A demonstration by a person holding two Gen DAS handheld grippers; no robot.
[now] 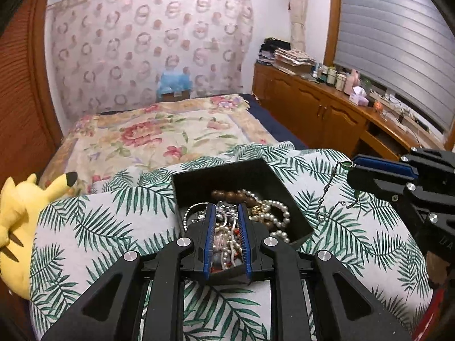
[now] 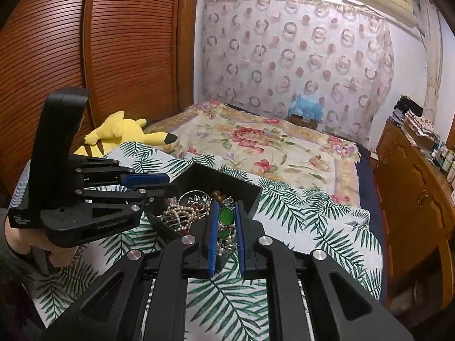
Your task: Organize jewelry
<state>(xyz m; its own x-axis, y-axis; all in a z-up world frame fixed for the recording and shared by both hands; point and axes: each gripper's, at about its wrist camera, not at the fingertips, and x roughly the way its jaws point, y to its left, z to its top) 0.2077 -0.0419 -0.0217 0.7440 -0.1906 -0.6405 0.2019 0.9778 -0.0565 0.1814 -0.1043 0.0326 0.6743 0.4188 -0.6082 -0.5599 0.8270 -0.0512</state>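
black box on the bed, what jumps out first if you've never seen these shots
The black box sits on a palm-leaf cloth, heaped with pearl strands and beads. The right hand-held gripper holds a green-stone chain beside it. A yellow plush toy lies at the bed's left edge.

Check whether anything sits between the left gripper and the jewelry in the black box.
Nothing visible does. The left gripper is over the open black box, fingers down among the pearl strands; no lid or other object intervenes.
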